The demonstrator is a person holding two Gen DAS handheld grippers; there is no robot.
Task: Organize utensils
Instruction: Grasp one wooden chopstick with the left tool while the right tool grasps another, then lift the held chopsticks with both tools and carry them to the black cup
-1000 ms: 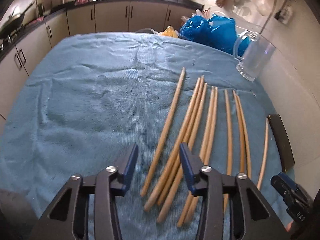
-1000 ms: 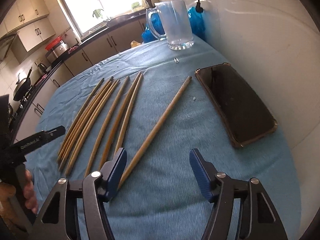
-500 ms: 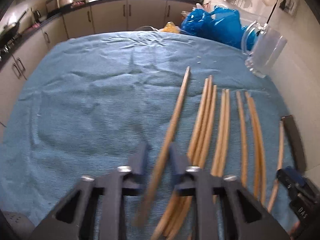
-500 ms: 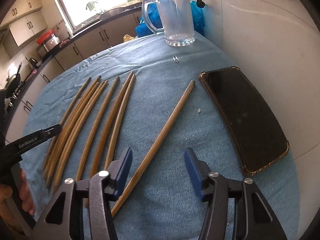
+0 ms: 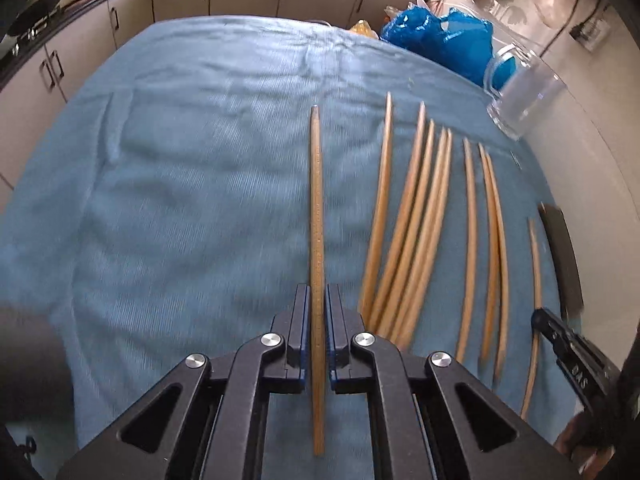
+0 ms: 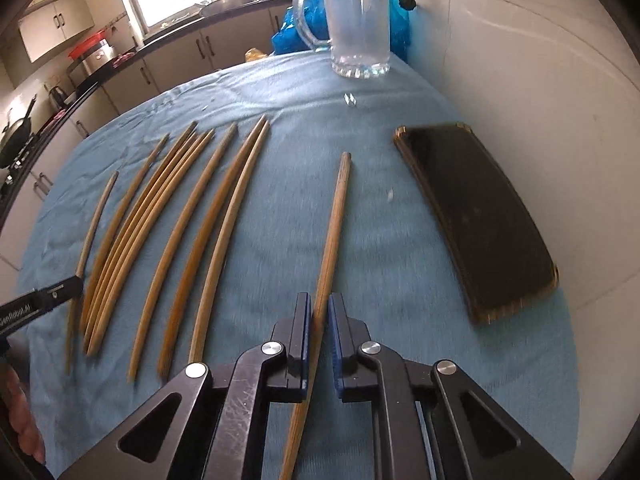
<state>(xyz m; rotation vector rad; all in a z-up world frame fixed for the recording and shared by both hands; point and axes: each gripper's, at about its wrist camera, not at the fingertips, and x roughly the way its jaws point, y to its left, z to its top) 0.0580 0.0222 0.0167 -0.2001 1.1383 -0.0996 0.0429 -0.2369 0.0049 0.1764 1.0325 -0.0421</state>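
Honestly, barely started. My left gripper [image 5: 318, 320] is closing on one chopstick [image 5: 317, 208], my right gripper [image 6: 319, 324] is clamped on another [image 6: 334, 224]. Rest [image 6: 176, 236] lie between them; mug [image 6: 358, 24] ahead looks empty.

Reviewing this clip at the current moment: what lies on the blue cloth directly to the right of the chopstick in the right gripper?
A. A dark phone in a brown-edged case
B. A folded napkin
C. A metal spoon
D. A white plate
A. In the right wrist view, the dark phone lies on the blue cloth to the right of the chopstick that the right gripper holds.
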